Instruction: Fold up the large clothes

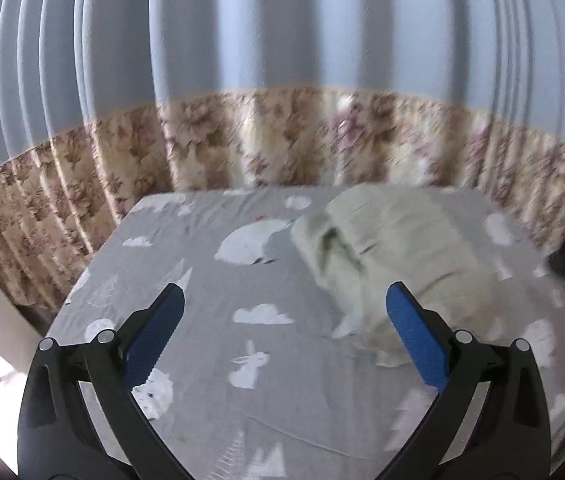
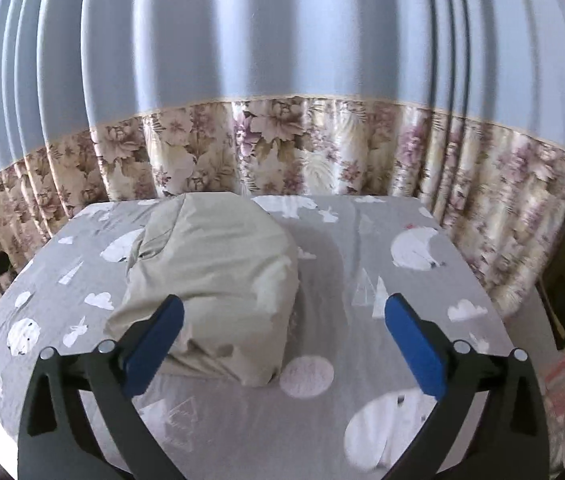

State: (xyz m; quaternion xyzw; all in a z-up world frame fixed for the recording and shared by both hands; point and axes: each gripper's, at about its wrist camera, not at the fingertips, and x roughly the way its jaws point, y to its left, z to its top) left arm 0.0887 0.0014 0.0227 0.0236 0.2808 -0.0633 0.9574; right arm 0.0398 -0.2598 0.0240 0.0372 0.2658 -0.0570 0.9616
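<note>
Looking along the left gripper (image 1: 284, 312), its blue pads are spread wide with nothing between them. The pale garment (image 1: 394, 256) lies bundled on the bed (image 1: 218, 280), off to the right and farther away, blurred.

From the right gripper (image 2: 284, 318), the jaws also stand wide and empty. The garment sits just beyond the left pad (image 2: 154, 340), a rounded, loosely folded heap, with the curtain (image 2: 282, 148) at the far edge.

With both grippers clear of it, my worry is that the puffy top layer could slump or spring open, since nothing pins the fold.
</note>
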